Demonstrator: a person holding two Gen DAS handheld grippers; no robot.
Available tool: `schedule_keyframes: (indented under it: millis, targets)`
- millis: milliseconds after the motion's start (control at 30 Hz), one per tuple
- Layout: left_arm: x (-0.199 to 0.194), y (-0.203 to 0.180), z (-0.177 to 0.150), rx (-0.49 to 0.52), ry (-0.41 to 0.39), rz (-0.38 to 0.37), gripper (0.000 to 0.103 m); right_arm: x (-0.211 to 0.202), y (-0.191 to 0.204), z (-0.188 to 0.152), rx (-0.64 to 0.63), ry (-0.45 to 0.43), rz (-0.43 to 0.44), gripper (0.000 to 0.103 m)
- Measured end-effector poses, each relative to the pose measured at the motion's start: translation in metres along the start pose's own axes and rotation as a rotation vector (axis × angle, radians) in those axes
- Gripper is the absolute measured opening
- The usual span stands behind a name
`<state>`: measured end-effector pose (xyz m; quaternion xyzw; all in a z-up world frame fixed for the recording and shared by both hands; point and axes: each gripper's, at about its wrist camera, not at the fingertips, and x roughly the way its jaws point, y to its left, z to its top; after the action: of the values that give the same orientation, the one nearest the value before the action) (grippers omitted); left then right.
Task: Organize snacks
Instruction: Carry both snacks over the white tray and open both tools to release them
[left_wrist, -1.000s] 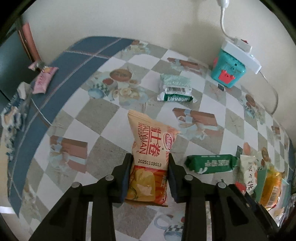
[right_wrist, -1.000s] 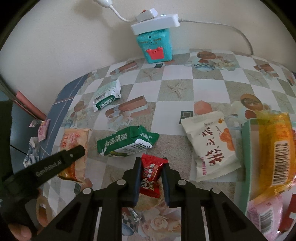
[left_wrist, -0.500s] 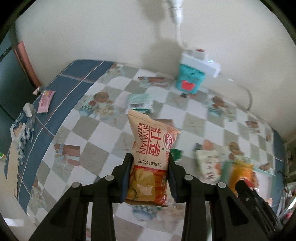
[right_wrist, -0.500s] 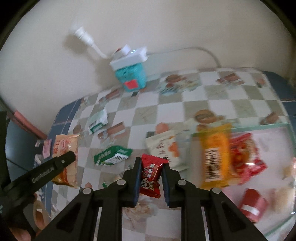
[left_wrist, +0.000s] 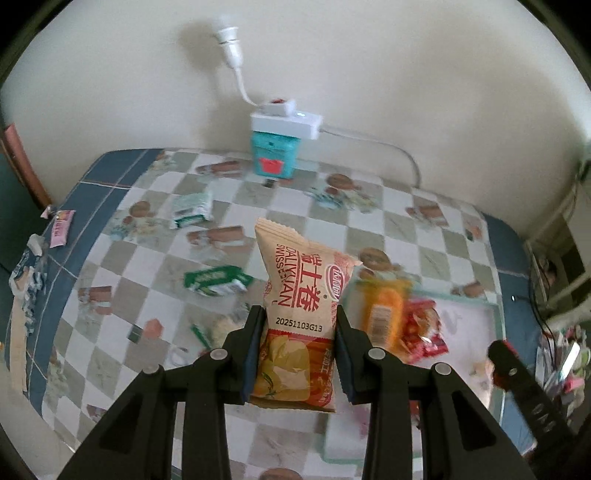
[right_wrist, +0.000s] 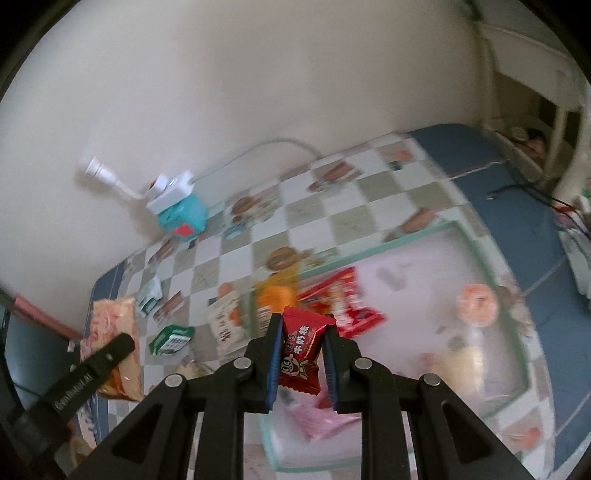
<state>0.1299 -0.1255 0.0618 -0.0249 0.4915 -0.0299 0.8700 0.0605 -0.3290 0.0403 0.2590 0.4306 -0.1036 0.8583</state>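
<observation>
Black left tool (left_wrist: 299, 347) clamped on orange snack bag (left_wrist: 301, 306) | right tool (right_wrist: 301, 360) clamped on red candy (right_wrist: 301, 352)

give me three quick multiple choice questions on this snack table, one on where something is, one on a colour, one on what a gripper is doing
1. Where does the white power strip sit?
A. on top of the teal box by the wall
B. inside the tray
C. on the floor

2. What colour is the small candy wrapper in the right gripper?
A. green
B. red
C. blue

3. What is the left gripper doing?
A. open over the table
B. shut on nothing
C. shut on the tan and orange snack packet

Answers: 1 A, the strip rests on the box's top. 2 B, the wrapper between the pads is red. 3 C, both pads press the packet's sides.
</observation>
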Motion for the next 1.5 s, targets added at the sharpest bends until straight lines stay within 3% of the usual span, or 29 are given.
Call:
schedule_keyframes:
  millis: [267,500,1500]
  targets:
    - [0.006,-0.044,-0.019,0.044,0.041,-0.046,0.037,-0.025,-0.049,0.009,0.076,-0.037,-0.035,0.022]
    - [0.021,-0.069,-0.022,0.064,0.074,-0.074,0.037,-0.015,-0.070,0.017,0.098,-0.029,-0.074,0.022]
    - [0.084,-0.105,-0.027,0.127,0.194,-0.094,0.037,0.070,-0.076,0.013,0.065,0.126,-0.169,0.022]
